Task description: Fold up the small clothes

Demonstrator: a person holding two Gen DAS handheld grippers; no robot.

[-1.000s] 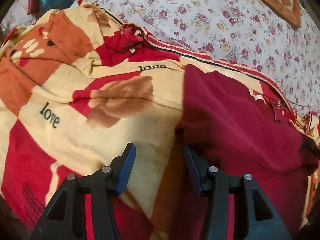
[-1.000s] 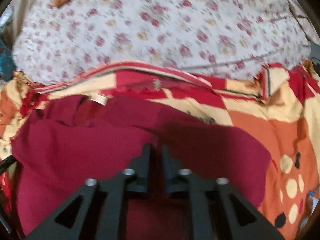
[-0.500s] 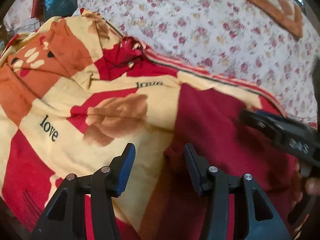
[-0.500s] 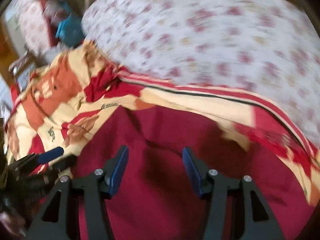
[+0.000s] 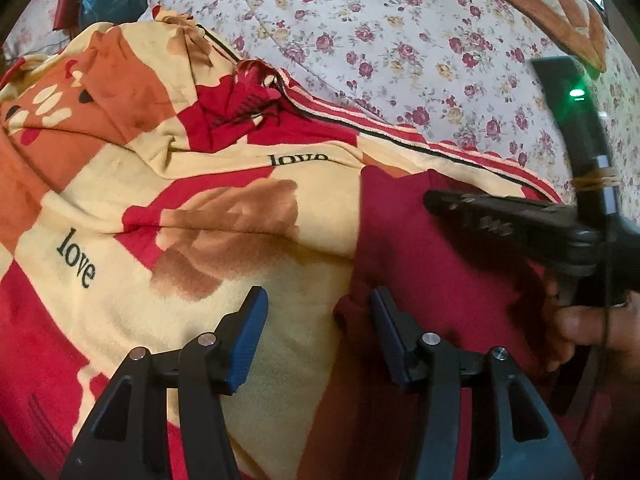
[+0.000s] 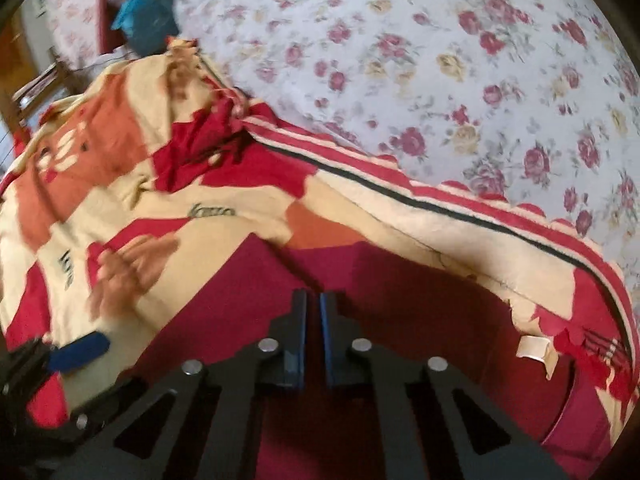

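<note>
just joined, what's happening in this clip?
A person with a handheld gripper in each hand is folding a dark red garment laid on a red, yellow and orange "love" blanket, beside a floral bedsheet. The right gripper is shut, apparently pinching a fold of the garment, though the contact itself is blurred. The left gripper is open at the garment's left edge, one finger over the blanket and one at the cloth, holding nothing yet.

The left gripper (image 5: 316, 336) gapes above the blanket (image 5: 132, 216), its right finger touching the maroon garment (image 5: 432, 264); at 3 o'clock the right gripper (image 5: 436, 200) reaches over that cloth.
</note>
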